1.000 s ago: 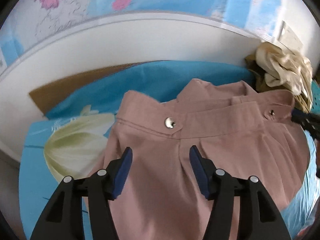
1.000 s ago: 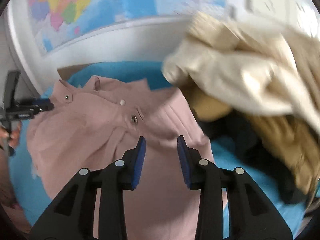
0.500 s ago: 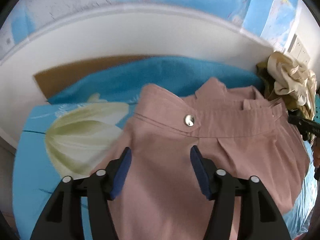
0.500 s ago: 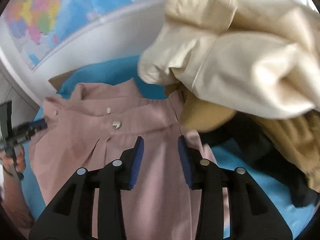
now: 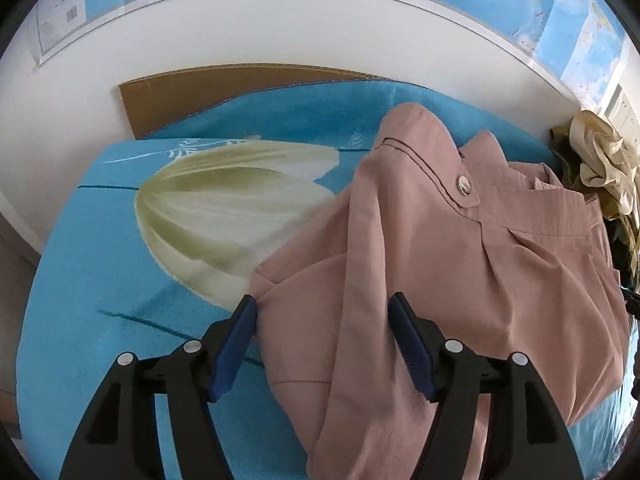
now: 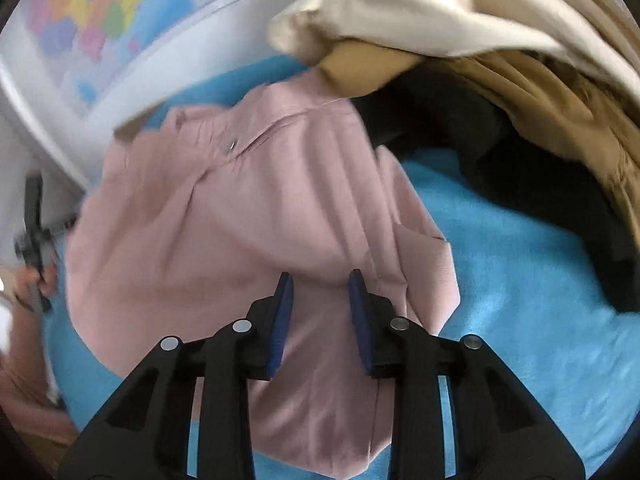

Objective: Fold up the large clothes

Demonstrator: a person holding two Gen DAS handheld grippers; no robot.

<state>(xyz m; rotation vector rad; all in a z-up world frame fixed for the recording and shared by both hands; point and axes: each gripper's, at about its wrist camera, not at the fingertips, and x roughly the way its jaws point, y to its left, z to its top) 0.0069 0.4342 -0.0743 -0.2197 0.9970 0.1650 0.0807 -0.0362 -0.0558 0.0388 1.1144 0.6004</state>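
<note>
Behind the blue, flower-printed cloth-covered surface (image 5: 100, 264) a white wall with a colourful world map (image 5: 520, 4) was seen, and a brown cardboard sheet (image 5: 168, 96) was propped at its foot. On the cloth, a dusty-pink pair of trousers with a metal waist button (image 5: 464, 264) was spread loosely, its waistband lying toward the wall and its legs running back under both tools. Just beside it, on the right, a heap of cream, tan and black garments (image 6: 500, 60) was piled, touching or overlapping the waistband's right end.

The left tool (image 5: 322, 322) was held wide apart over the trousers' left edge, its jaws having just been opening; pink fabric lay between them but was not seen to be pinched. The right tool (image 6: 319, 289) was held narrower, its jaws having just been closing over a raised ridge of pink fabric, though the pads were not yet seen pressing on it.

Several risks were judged likely. Only the top layer might be caught by either tool, so the trousers would be dragged askew. A fold could also be trapped crooked by the rumpled left leg, and the neighbouring heap could be snagged at the waistband.
</note>
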